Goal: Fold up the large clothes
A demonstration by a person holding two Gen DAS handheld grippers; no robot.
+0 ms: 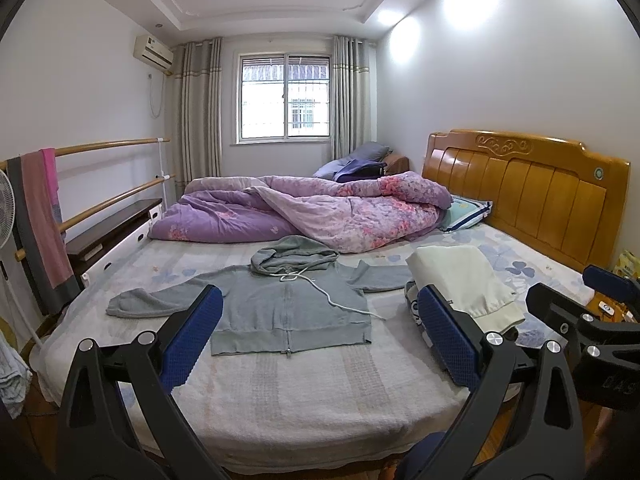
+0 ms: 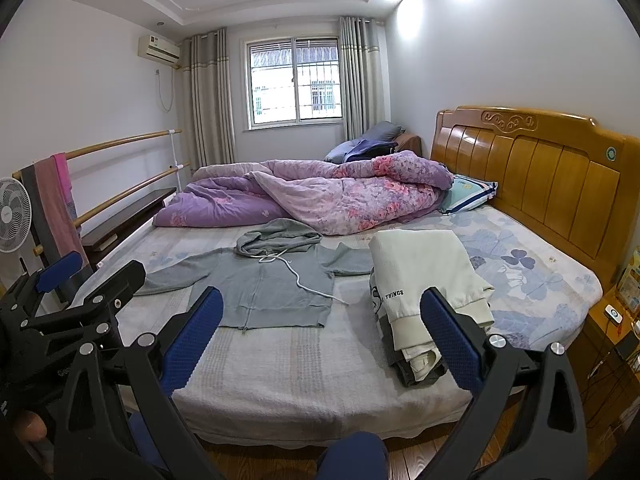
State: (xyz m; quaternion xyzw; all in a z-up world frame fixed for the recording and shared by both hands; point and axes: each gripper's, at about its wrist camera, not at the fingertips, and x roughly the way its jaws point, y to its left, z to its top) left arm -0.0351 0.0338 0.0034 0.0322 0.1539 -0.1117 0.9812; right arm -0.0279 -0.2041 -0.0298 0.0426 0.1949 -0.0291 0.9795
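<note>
Grey fleece hoodie [image 1: 288, 304] lies flat and zipped in the middle of the bed [image 1: 280, 392], sleeves spread to both sides, hood bunched at the top and a white drawstring [image 1: 336, 300] trailing across the chest; no fold looks begun on it, so this garment is all still to do. The left gripper [image 1: 320, 344] hangs back at the near edge of the mattress, jaws wide apart and empty. To the right sits a stack of folded clothes [image 2: 428, 288], cream on top, which I take as work already done. The right gripper [image 2: 320, 340] is likewise spread and holding nothing. The purple quilt [image 1: 312, 208] behind crowds the hood; the right sleeve ends just beside the stack
</note>
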